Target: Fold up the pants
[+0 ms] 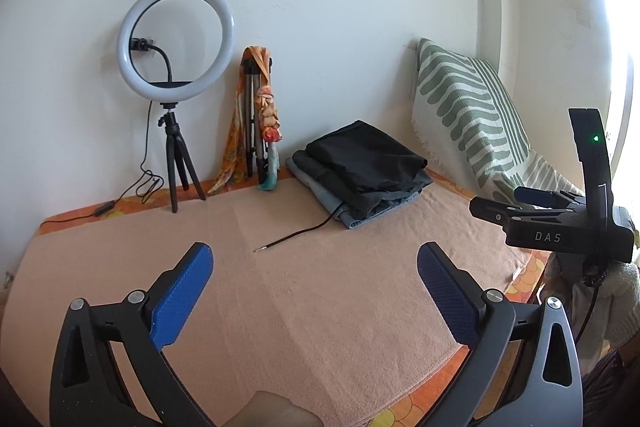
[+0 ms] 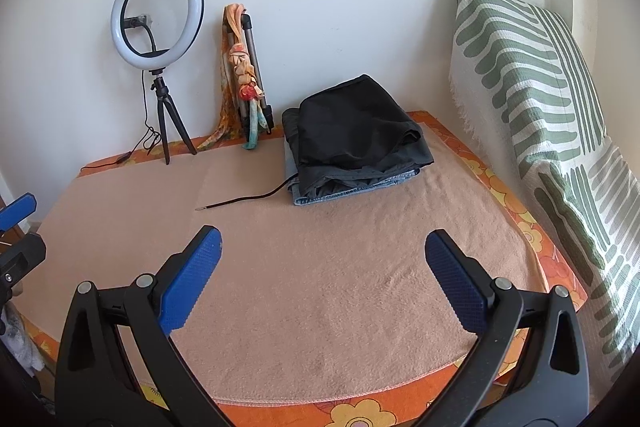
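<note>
The peach blanket [image 2: 320,287] lies bare in front of the folded pants stack [image 2: 356,139], leaving open passage there. Behind-left of the stack stand a ring light tripod [image 2: 170,123] and scarf-draped tripod [image 2: 244,75]; a striped pillow [image 2: 540,87] walls its right, and a black drawstring [image 2: 244,201] trails left.

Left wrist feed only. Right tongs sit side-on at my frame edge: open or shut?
Observer: Open. The right tongs hang above the towel, pads wide apart, nothing between them.
Operator: Those tongs block my right side. How far forward does the pillow come?
Observer: The pillow runs along the towel's whole right side, to about its near corner.
</note>
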Demonstrator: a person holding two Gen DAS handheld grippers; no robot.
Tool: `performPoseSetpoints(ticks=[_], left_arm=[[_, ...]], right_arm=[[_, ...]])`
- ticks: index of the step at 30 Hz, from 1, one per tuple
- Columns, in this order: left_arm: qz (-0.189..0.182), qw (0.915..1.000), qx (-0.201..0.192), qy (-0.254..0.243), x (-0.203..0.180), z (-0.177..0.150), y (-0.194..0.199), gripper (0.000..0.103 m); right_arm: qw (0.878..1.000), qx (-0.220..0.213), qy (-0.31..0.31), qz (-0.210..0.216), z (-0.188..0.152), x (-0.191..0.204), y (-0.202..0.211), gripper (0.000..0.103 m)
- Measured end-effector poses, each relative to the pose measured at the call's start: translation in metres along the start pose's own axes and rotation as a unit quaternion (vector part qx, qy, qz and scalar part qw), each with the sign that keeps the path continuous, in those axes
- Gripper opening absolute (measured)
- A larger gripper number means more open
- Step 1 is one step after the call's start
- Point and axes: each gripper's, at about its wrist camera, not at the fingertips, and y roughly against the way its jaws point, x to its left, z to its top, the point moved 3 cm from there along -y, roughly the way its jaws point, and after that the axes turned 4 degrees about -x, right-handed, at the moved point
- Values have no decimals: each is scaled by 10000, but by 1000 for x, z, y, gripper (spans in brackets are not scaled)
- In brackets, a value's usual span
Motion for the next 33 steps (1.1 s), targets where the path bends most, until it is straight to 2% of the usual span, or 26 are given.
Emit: performPoseSetpoints(ticks=[5, 12, 33], left_arm=[[-66, 9999, 117, 10, 0, -4, 1, 102], [65, 9999, 98, 2, 3, -6, 4, 102], [53, 9999, 91, -89, -4, -6, 5, 102]], right_arm=[[10000, -18, -75, -12, -1, -1, 0, 103], [9999, -34, -85, -53, -1, -2, 1, 103], [9999, -61, -99, -61, 1, -3, 0, 103]])
